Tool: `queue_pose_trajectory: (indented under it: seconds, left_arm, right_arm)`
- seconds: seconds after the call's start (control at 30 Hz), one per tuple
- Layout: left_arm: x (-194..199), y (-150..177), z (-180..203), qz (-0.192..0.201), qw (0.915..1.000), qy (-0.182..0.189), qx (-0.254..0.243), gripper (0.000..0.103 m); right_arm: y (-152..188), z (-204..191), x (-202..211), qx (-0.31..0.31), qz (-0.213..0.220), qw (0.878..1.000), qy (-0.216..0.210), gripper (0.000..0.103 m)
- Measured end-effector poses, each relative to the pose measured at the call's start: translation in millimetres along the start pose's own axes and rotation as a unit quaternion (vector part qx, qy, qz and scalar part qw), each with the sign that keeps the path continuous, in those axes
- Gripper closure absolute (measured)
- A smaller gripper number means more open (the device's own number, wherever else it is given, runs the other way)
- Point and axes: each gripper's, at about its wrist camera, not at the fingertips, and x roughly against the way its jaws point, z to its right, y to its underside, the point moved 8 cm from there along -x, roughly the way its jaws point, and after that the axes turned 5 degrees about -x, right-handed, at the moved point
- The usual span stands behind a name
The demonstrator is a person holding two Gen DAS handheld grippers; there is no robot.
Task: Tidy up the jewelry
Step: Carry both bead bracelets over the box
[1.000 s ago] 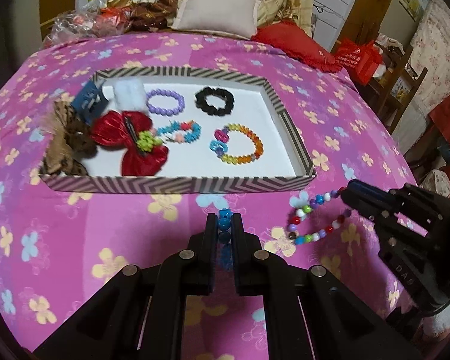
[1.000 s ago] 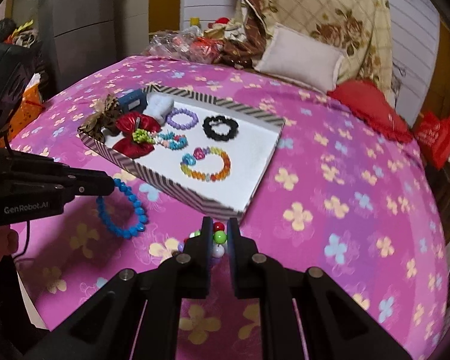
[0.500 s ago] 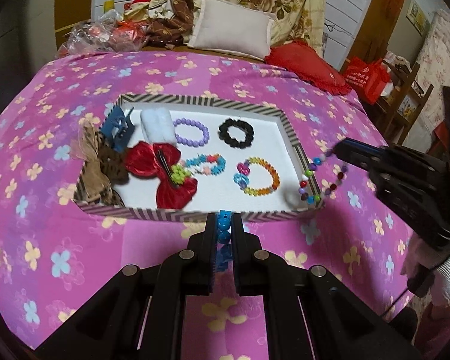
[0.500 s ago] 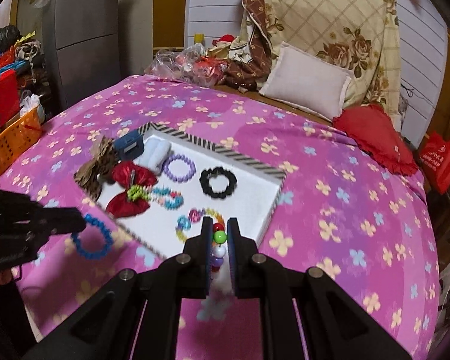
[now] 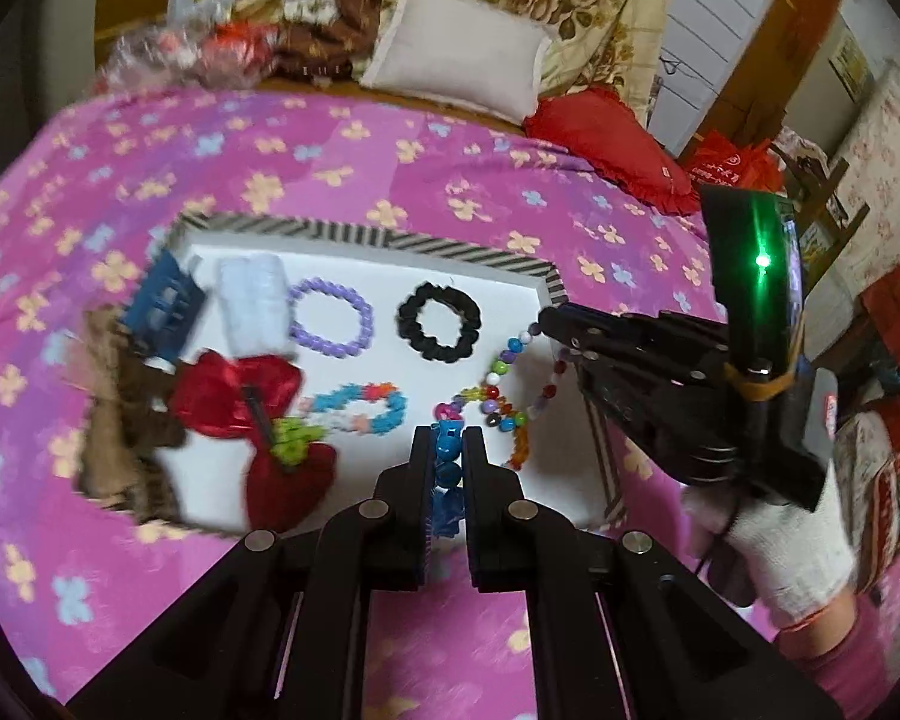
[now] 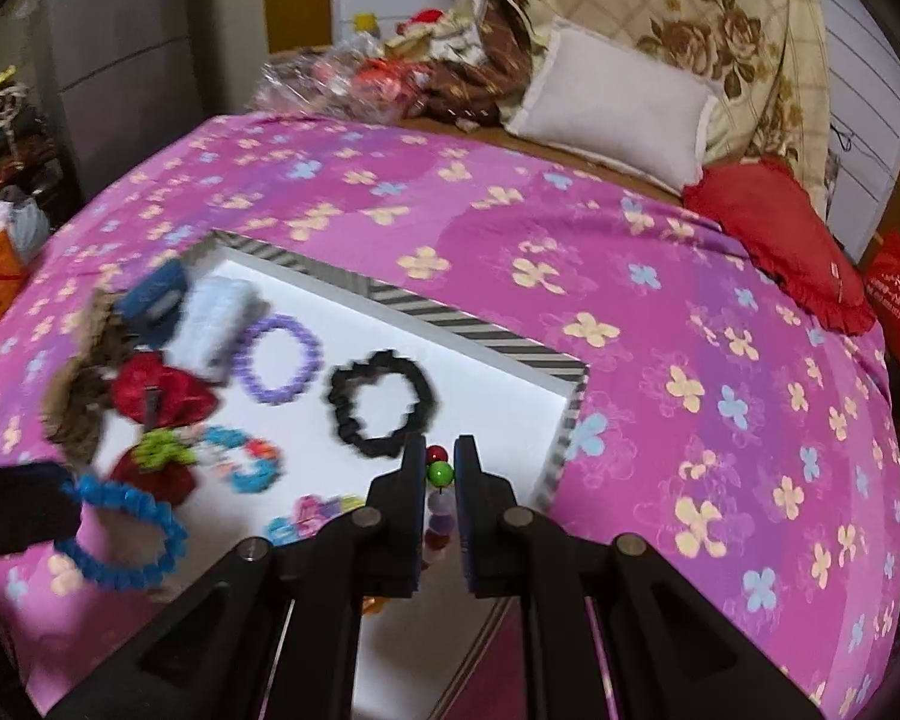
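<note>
A white tray with a striped rim (image 5: 438, 245) (image 6: 450, 315) lies on the pink flowered bedspread. It holds a purple bracelet (image 5: 330, 318), a black scrunchie (image 5: 439, 324) (image 6: 381, 402), a red bow (image 5: 234, 387), a blue-and-pink bracelet (image 5: 360, 408) and a rainbow bracelet (image 5: 519, 447). My left gripper (image 5: 449, 450) is shut on a blue bead bracelet (image 6: 123, 534) and holds it above the tray's near edge. My right gripper (image 6: 439, 468) (image 5: 549, 324) is shut on a multicoloured bead bracelet (image 5: 510, 360), which hangs over the tray's right side.
A blue clip (image 5: 162, 303), a white roll (image 5: 252, 300) and a brown bow (image 5: 111, 414) fill the tray's left end. A white pillow (image 6: 618, 102) and a red cushion (image 6: 780, 234) lie at the bed's far side. Clutter stands beyond both bed edges.
Both grippers have lifted their bracelets off the bedspread and carried them forward over the tray. The right one now hangs its beads above the tray's right part.
</note>
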Motion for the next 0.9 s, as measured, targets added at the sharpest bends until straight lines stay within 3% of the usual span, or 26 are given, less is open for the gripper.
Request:
queue_pose_trajectory:
  seconds: [0.2,0.53,0.83,0.9]
  left_arm:
    - [-36,11,-17,-0.030,0.9991,-0.019,0.021,0.096]
    - [-44,30,-43,-0.048,0.9955,-0.082,0.004,0.096]
    - [-54,39,-47,-0.061,0.9935,-0.096,0.002,0.096]
    - [-56,40,-47,-0.062,0.9931,-0.100,0.000,0.096]
  right_arm:
    - [-3,21,-30,-0.007,-0.011,1.000,0.021,0.094]
    - [-15,29,-51,-0.006,-0.001,0.999,0.043,0.094]
    - [-10,23,-57,0.004,-0.005,0.999,0.054,0.093]
    - [-10,23,-56,-0.004,-0.002,0.999,0.052,0.088]
